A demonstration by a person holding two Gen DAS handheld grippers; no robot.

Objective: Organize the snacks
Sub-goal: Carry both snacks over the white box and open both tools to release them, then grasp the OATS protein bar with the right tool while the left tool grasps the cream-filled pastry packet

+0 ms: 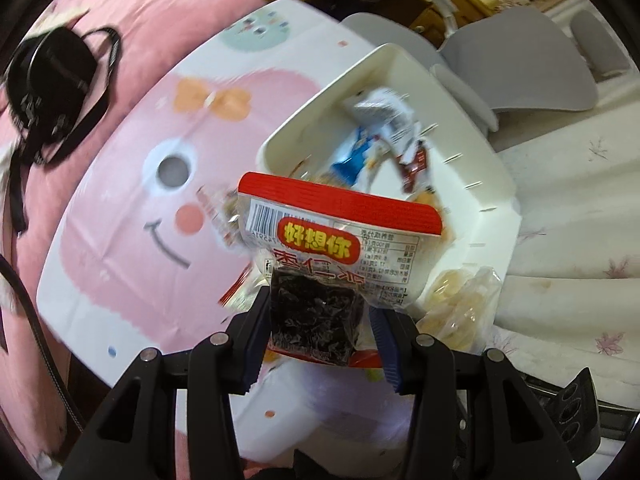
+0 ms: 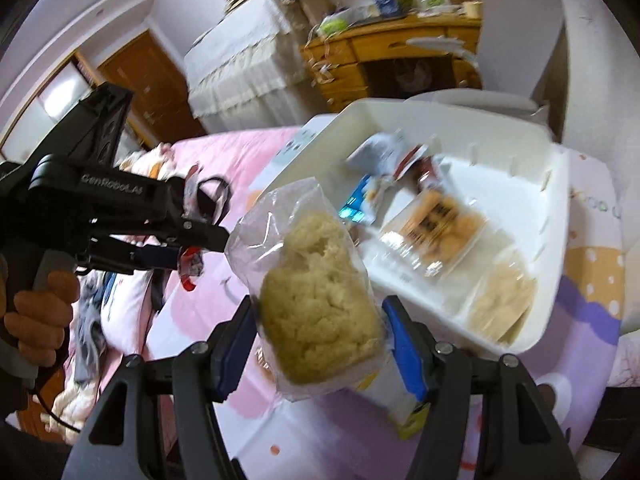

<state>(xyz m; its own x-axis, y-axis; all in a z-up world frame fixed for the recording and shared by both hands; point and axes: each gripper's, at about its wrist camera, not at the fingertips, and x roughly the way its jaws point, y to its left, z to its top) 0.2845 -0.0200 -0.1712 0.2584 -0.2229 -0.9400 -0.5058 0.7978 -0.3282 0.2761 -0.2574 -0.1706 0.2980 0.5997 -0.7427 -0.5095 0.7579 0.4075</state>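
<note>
Since both packets belong in the white bin [image 1: 472, 184], my left claw [image 1: 320, 344] clamps the red-topped date packet [image 1: 340, 240] above its near rim, while my right claw [image 2: 320, 340] pinches the clear-bagged crumbly cake [image 2: 320, 304] just short of it.

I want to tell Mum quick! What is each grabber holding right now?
Left gripper: shut on a red-edged clear packet of dark snack.
Right gripper: shut on a clear plastic bag of pale crumbly snack.
</note>
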